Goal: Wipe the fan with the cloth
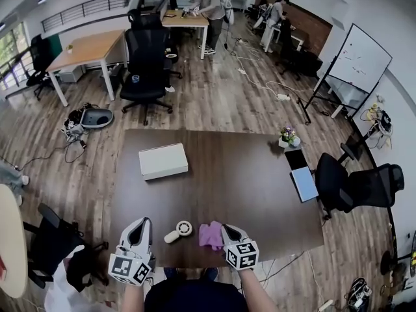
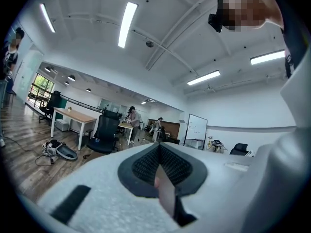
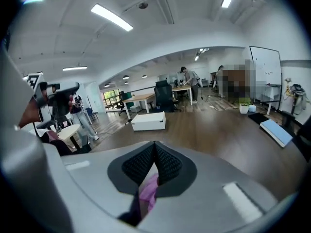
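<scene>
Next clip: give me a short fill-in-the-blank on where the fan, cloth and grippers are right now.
1. The right gripper is shut on the ___.
2. In the head view, the fan lies on the table to the ___ of the cloth.
3. The left gripper has its jaws ___ and holds nothing.
4. The box lies ___ from the person than the fan.

Missing words: cloth; left; shut; farther.

Loads of open table [image 1: 240, 187] in the middle, just a white box [image 1: 162, 161] far left and a blue pad [image 1: 304, 183] far right.
</scene>
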Tool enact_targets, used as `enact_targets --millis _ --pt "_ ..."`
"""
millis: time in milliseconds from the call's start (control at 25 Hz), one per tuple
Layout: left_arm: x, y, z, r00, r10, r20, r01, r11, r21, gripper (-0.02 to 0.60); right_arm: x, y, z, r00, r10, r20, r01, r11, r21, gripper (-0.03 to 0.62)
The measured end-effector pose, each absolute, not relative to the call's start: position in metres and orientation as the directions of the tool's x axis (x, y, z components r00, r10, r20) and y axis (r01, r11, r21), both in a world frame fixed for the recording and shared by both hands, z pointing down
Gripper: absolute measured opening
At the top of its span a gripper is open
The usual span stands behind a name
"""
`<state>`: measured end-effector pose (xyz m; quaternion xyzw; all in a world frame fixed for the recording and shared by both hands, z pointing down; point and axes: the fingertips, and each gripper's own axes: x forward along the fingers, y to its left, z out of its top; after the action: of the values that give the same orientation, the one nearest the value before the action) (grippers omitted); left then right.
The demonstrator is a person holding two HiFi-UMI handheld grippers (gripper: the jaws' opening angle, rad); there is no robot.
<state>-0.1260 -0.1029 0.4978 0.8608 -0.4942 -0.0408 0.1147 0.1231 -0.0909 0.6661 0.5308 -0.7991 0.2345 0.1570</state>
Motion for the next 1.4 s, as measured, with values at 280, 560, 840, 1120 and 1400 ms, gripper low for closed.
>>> enact_targets --millis 280,560,840,1120,1400 --pt "-0.125 -0.106 0.498 0.518 -0.854 0.04 -0.833 -0.493 0.251 -0.005 0.125 -0.079 0.741 -0.373 -0.664 0.648 -0.928 0.263 -0.265 0.068" --pt "-0.129 -0.107 0.505 0.509 -0.859 0.042 -0.832 -0.48 0.278 -0.005 0.121 -0.072 0.78 -0.375 -0.589 0.716 -0.927 0.247 -0.282 0.211" --pt "-0.13 -0.107 0.508 0.508 -0.86 0.051 -0.834 -0.476 0.279 -0.005 0.116 -0.074 0.82 -0.346 -0.502 0.792 -0.934 0.265 -0.24 0.287" --pt "-0.134 -0.107 0.514 0.502 -0.862 0.072 -0.844 -0.47 0.259 -0.005 0.115 -0.08 0.841 -0.3 -0.444 0.844 -0.946 0.253 -0.203 0.298" --pt "-0.14 -0.106 0.534 0.499 -0.859 0.117 -0.852 -0.461 0.248 -0.005 0.116 -0.079 0.863 -0.258 -0.382 0.888 -0.954 0.244 -0.172 0.261"
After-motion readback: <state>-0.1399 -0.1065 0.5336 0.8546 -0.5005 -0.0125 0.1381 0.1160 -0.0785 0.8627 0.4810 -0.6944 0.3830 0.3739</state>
